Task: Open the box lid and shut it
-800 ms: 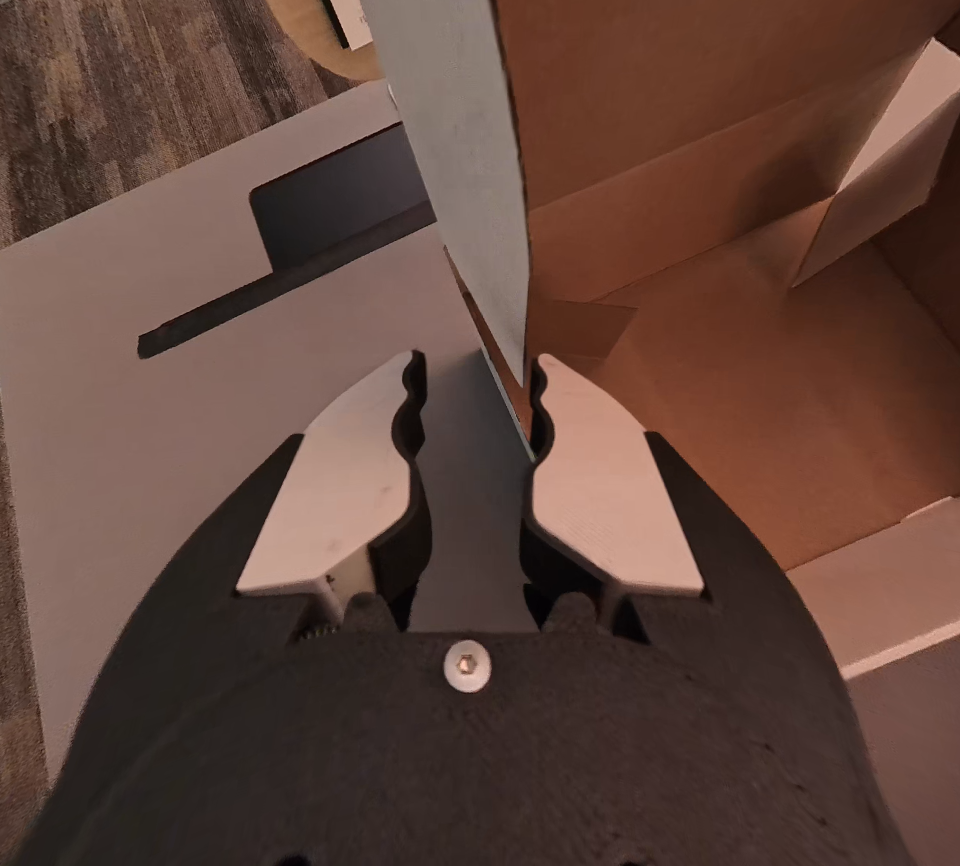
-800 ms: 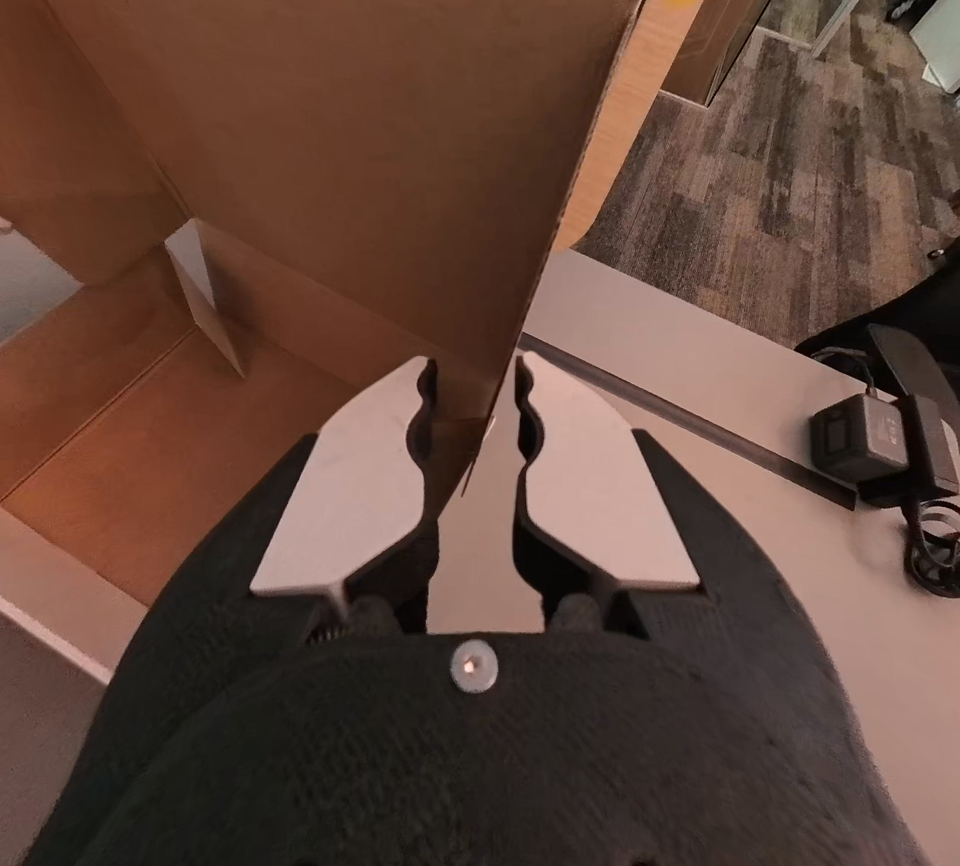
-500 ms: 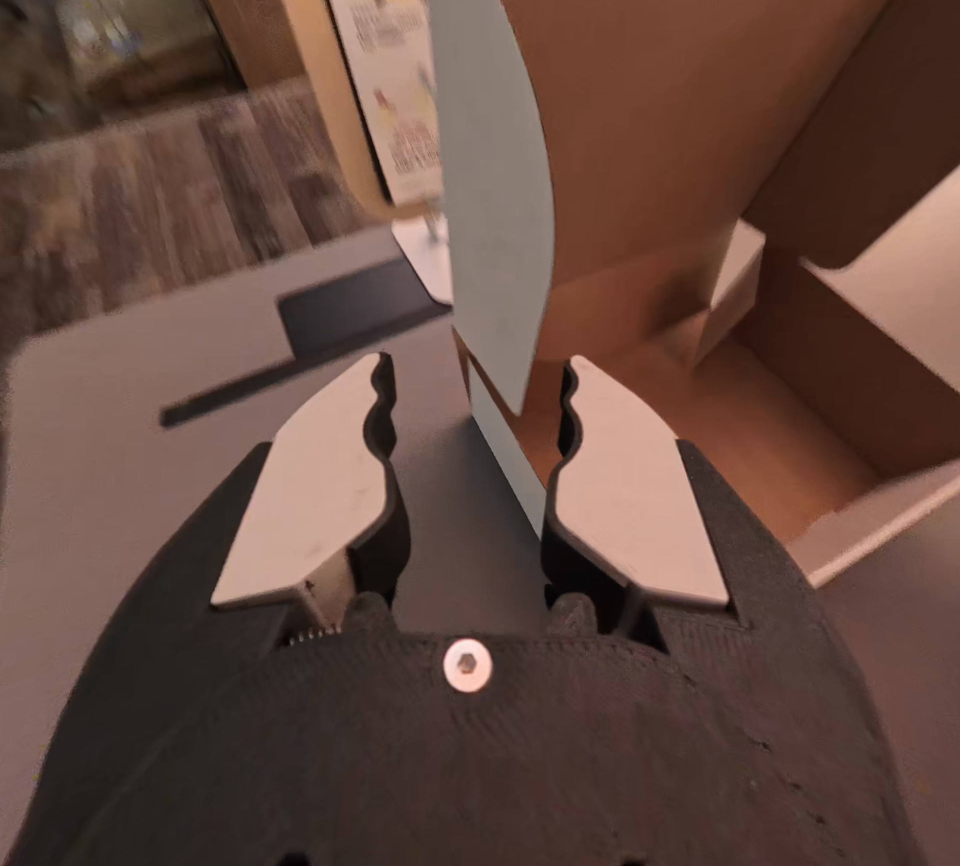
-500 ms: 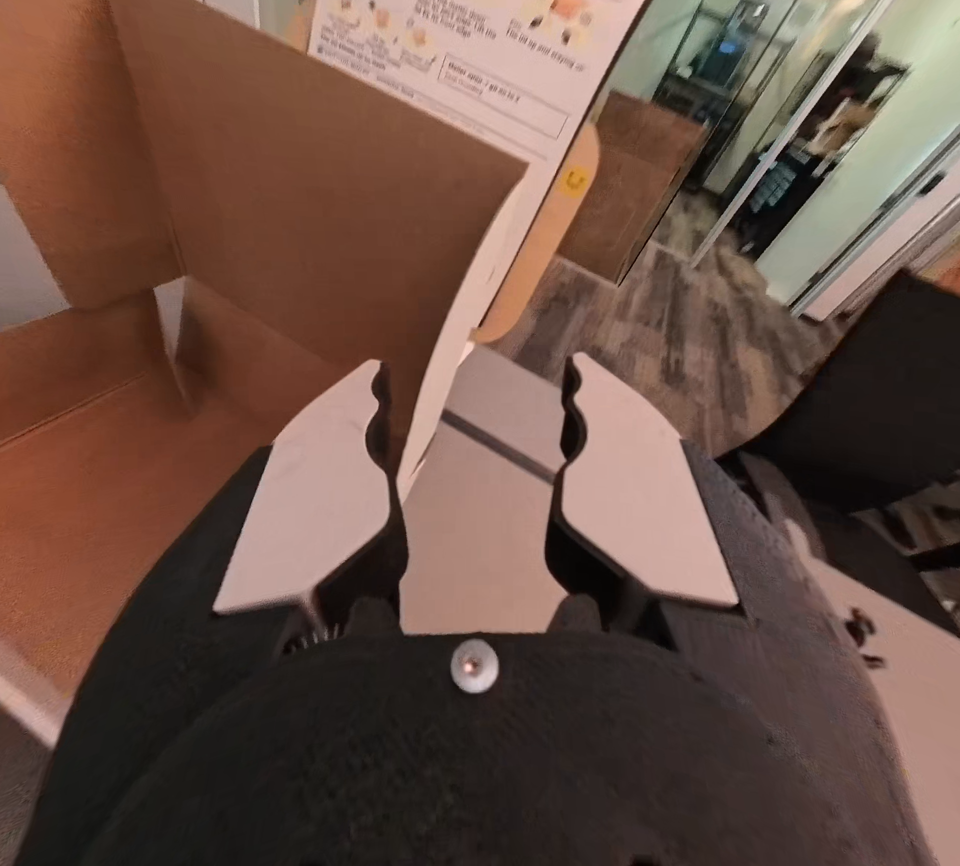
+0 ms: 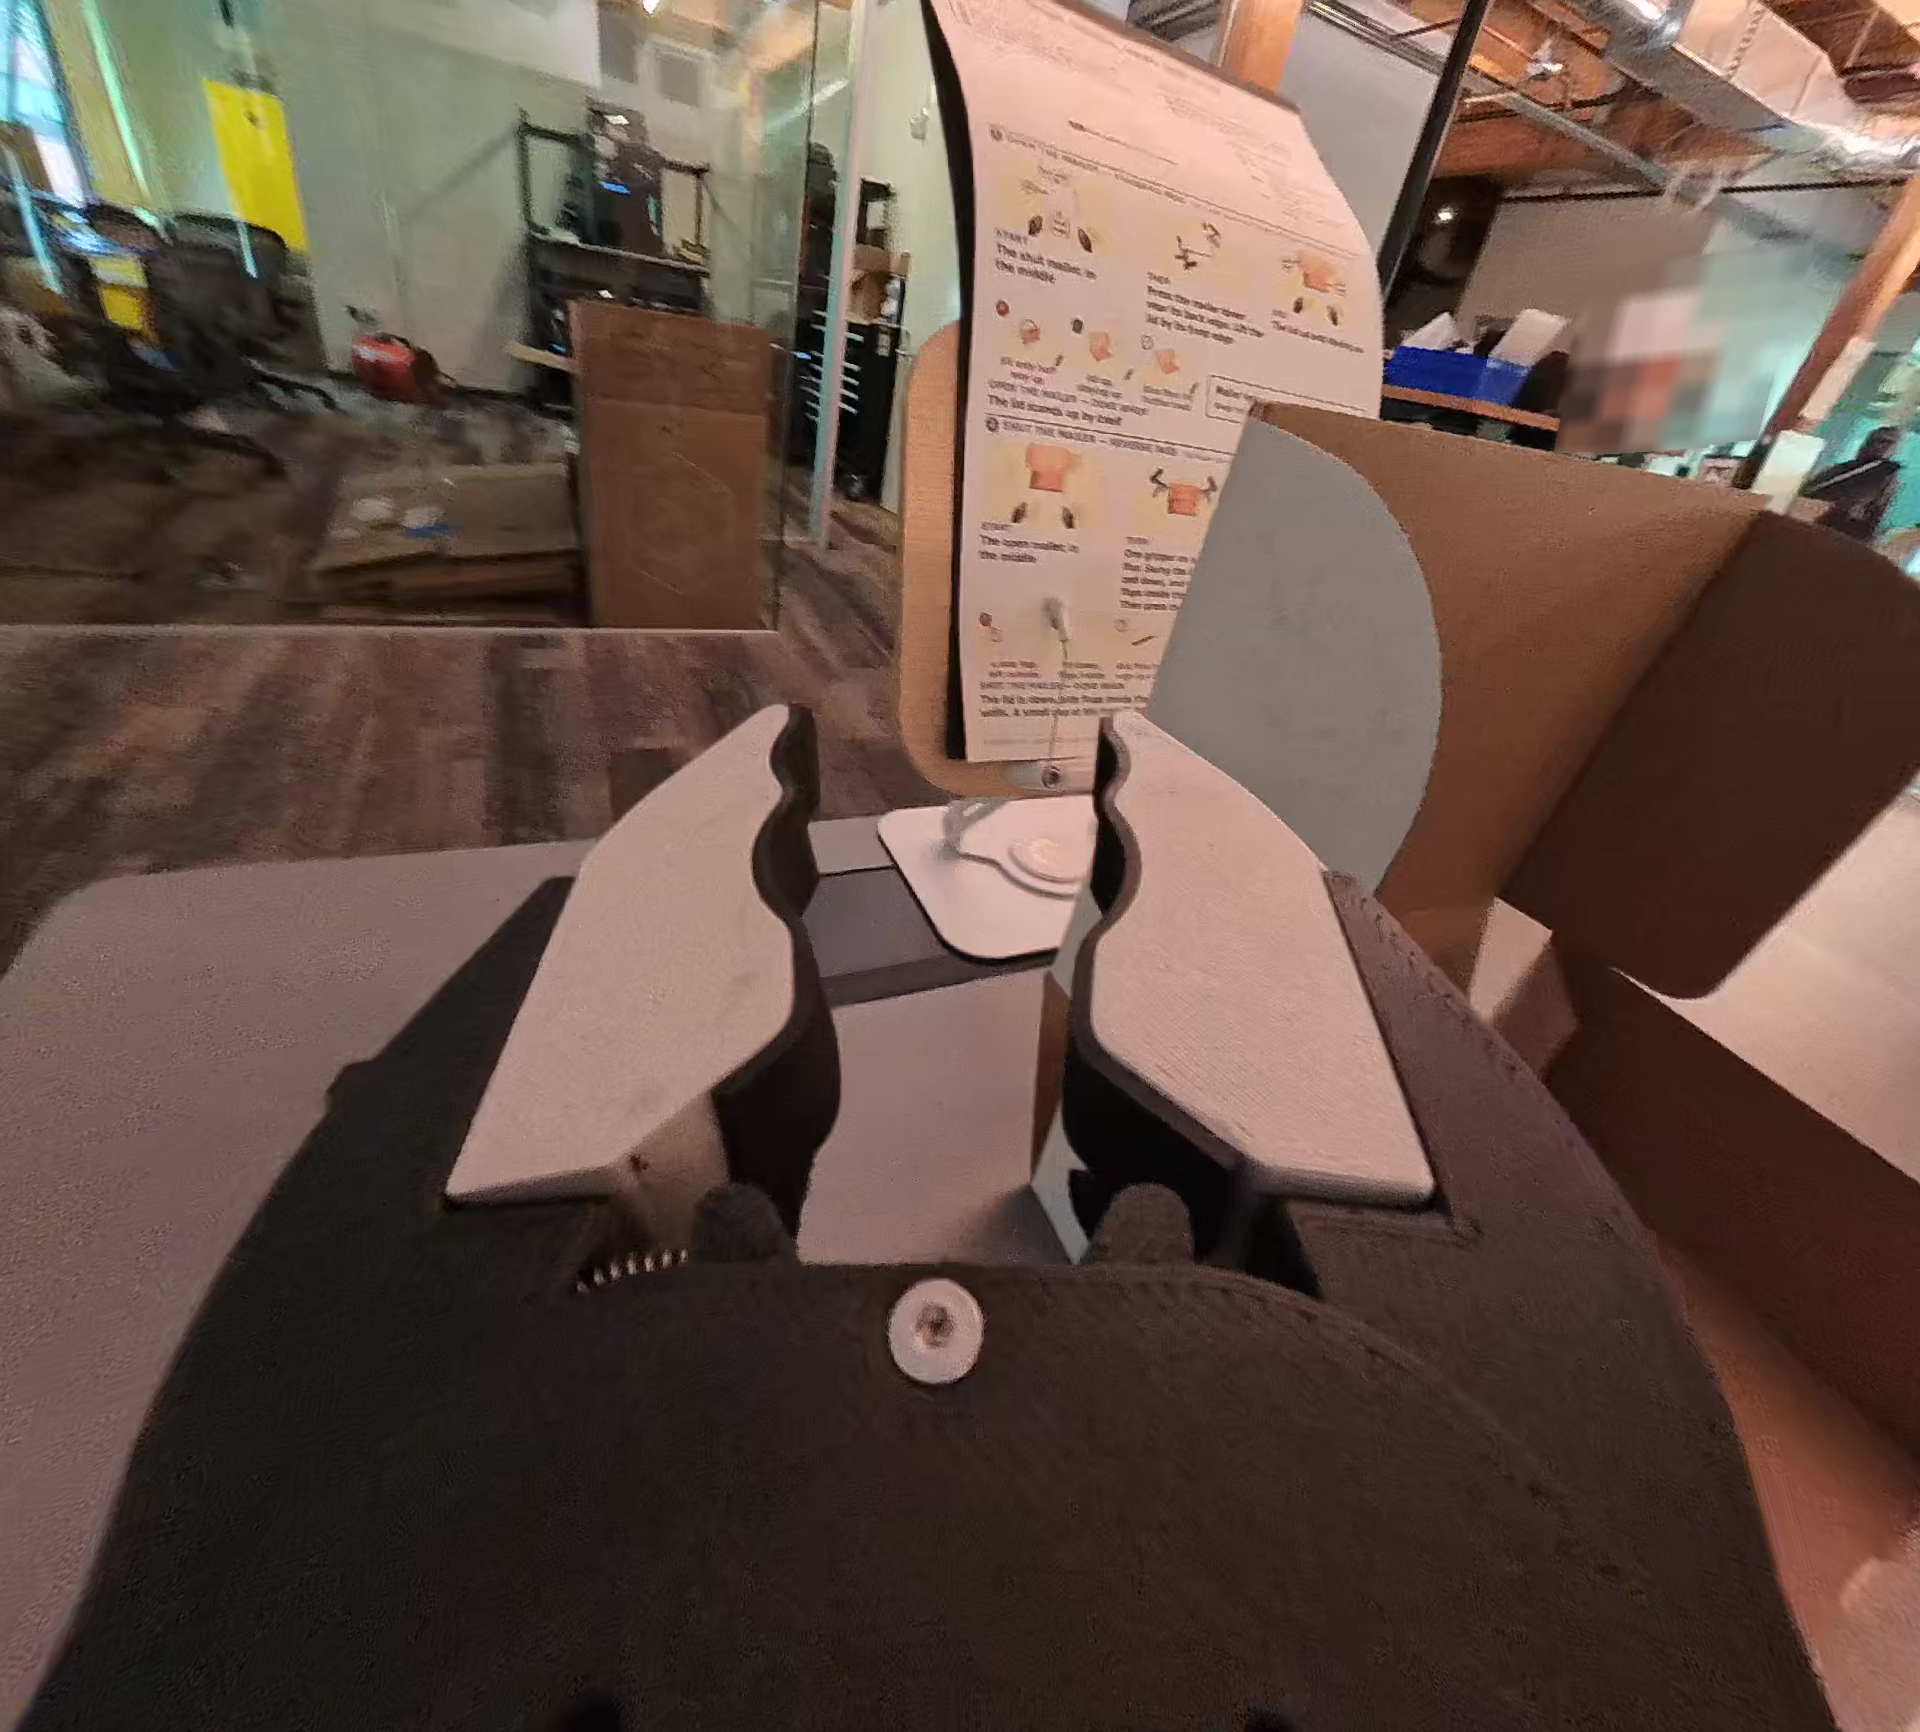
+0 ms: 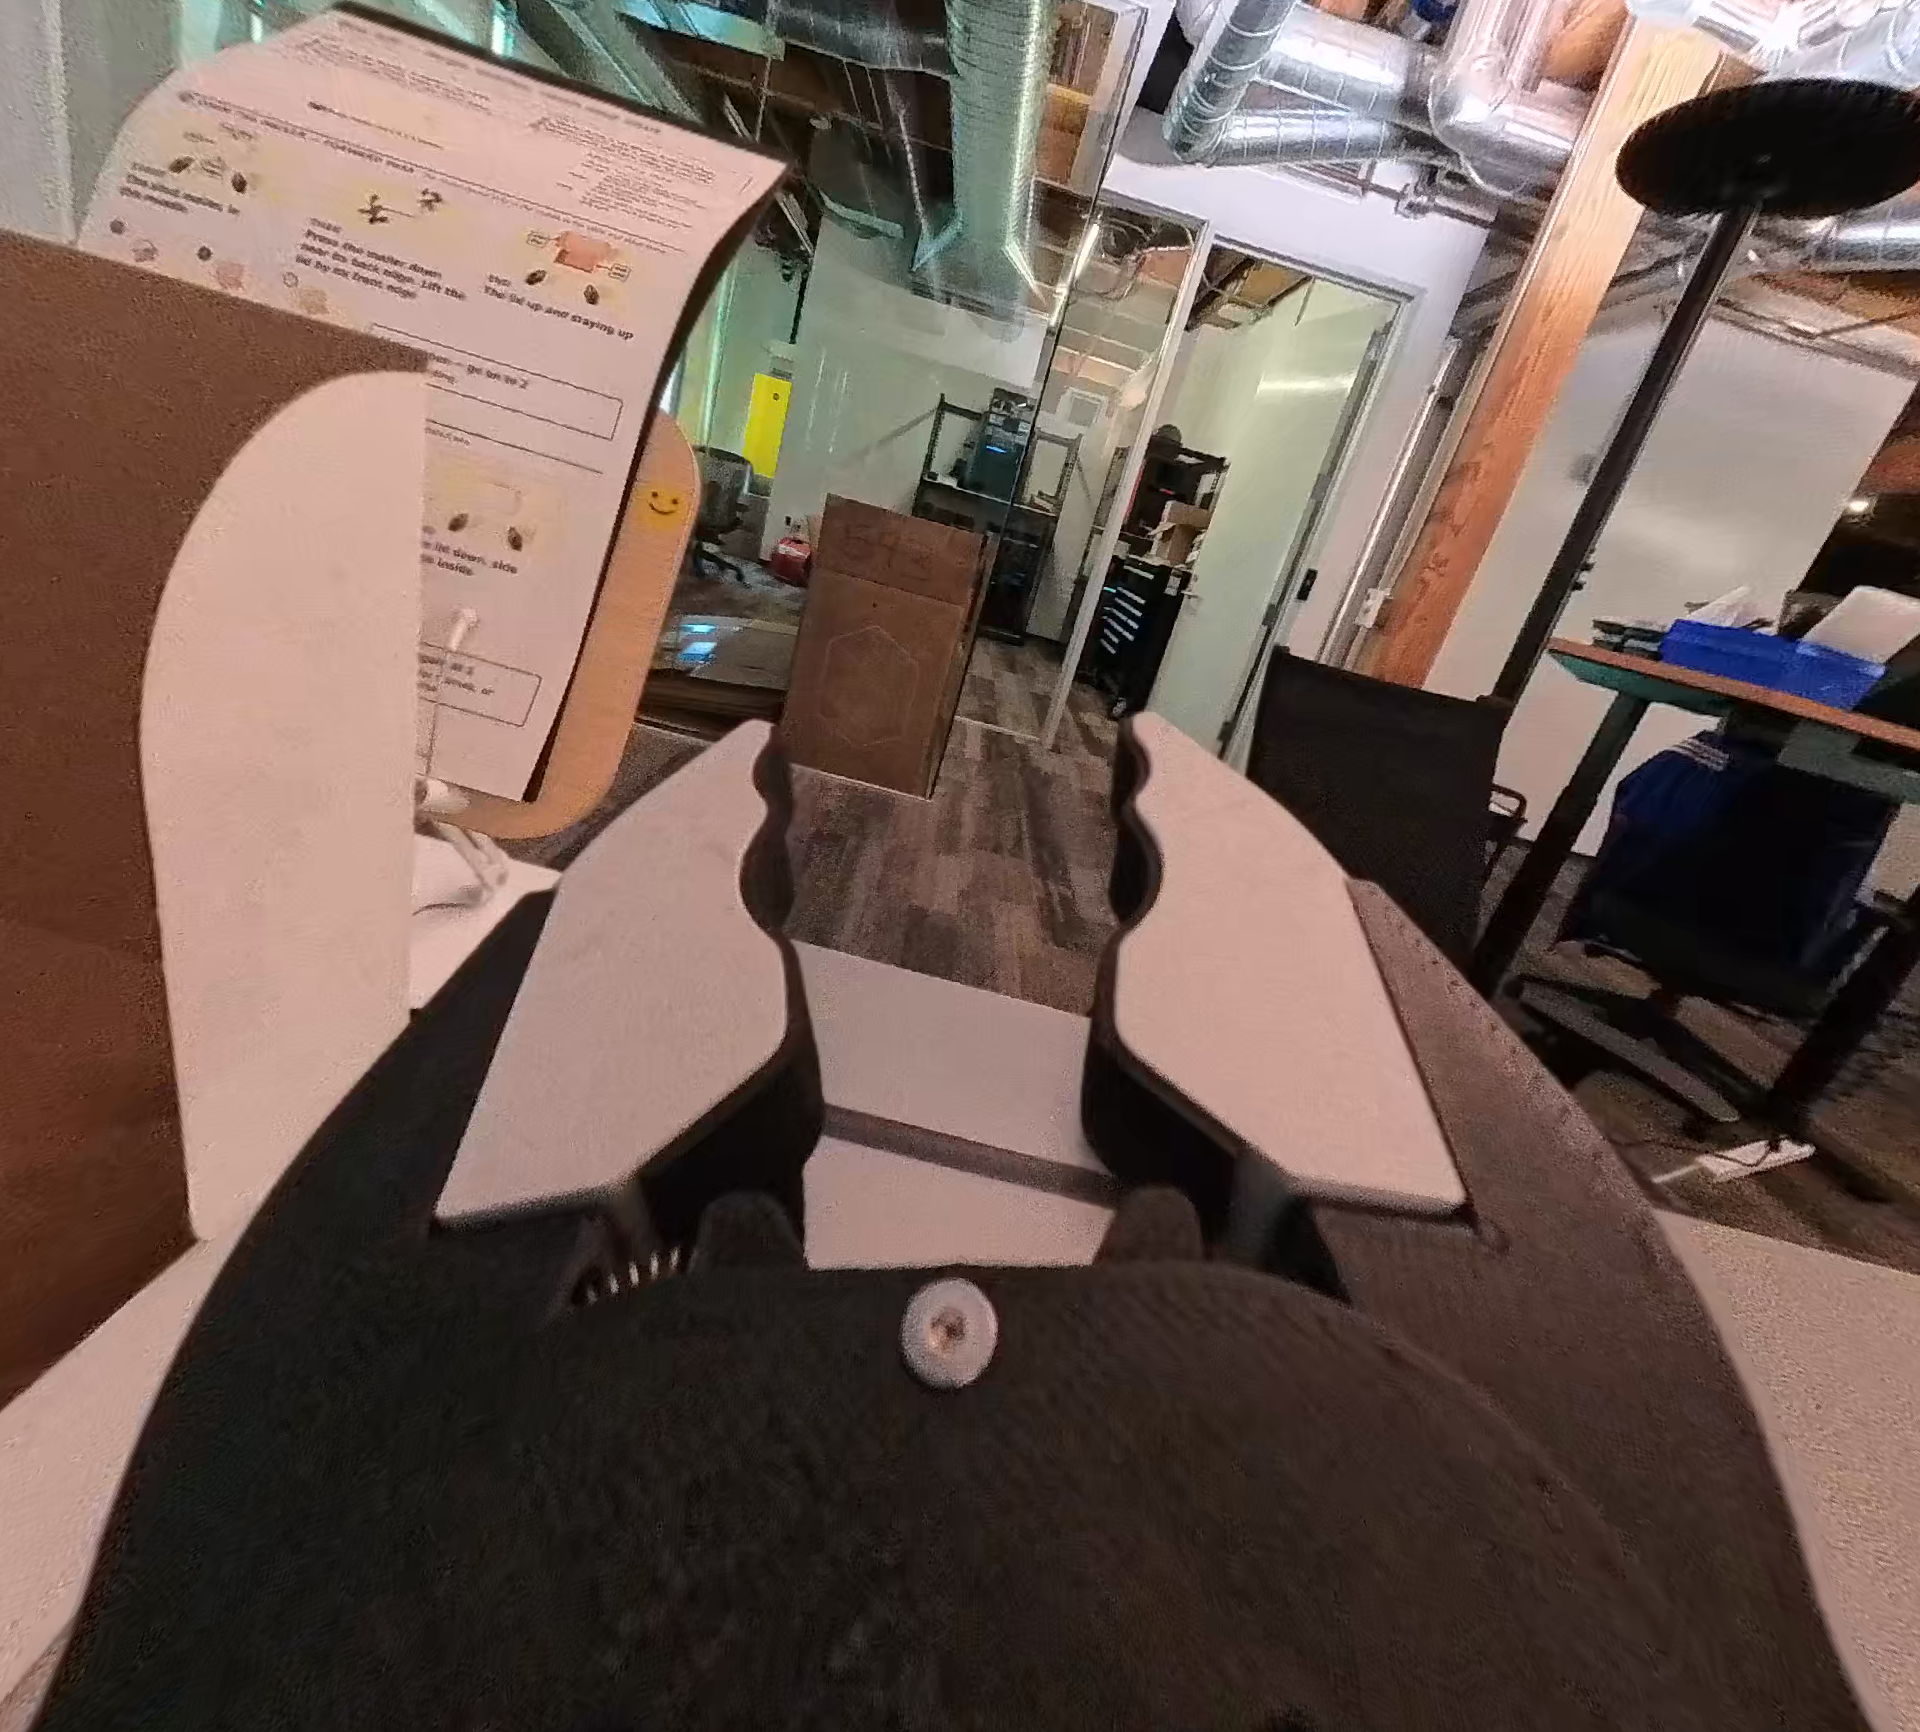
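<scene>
The cardboard box [image 5: 1714, 1163] is open on the grey table, brown inside and white outside. Its lid [image 5: 1538, 643] stands upright at the back, with a rounded side flap [image 5: 1299, 664] turned forward. My left gripper [image 5: 945, 747] is open and empty at the box's left side. The thin edge of the box's left wall shows in the gap beside the right finger [image 5: 1226, 955]. In the right wrist view the lid [image 6: 83, 539] and its other side flap [image 6: 281, 747] stand at the left. My right gripper [image 6: 951, 747] is open and empty, to the right of that flap and apart from it.
An instruction sheet on a stand [image 5: 1122, 383] rises behind the box; it also shows in the right wrist view [image 6: 468, 280]. A dark slot [image 5: 883, 934] runs across the table [image 5: 208, 1007]. A black chair [image 6: 1371, 799], a floor lamp [image 6: 1662, 487] and a desk [image 6: 1766, 716] stand at the right.
Both grippers have opened wider and come off the lid's side flaps. Both views have swung up from looking down into the box to looking level across the room. The lid stays upright.
</scene>
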A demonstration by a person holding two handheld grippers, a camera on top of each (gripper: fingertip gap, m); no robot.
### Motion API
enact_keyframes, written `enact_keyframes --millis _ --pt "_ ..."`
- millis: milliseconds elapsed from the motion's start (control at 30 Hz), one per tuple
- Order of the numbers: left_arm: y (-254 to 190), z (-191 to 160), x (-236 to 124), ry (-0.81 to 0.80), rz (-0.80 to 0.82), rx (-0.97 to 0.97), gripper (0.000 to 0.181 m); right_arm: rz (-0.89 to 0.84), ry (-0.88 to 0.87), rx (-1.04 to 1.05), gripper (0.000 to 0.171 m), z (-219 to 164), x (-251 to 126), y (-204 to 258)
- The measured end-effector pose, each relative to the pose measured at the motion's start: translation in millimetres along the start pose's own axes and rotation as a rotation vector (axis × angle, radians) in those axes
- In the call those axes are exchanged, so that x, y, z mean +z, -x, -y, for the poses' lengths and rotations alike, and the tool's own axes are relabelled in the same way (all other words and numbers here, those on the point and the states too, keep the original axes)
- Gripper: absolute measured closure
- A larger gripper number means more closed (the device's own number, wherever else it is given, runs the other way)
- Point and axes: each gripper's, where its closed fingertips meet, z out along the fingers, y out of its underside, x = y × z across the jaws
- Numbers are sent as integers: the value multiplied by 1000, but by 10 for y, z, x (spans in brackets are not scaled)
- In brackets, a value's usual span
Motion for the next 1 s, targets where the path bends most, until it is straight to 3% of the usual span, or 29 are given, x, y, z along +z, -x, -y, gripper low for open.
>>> enact_keyframes --millis 300,1000 --pt "-33 32 -60 37 51 121 139 22 35 85 113 -217 92 -12" --pt "-87 -122 44 113 70 205 140 37 82 53 114 -317 138 56"
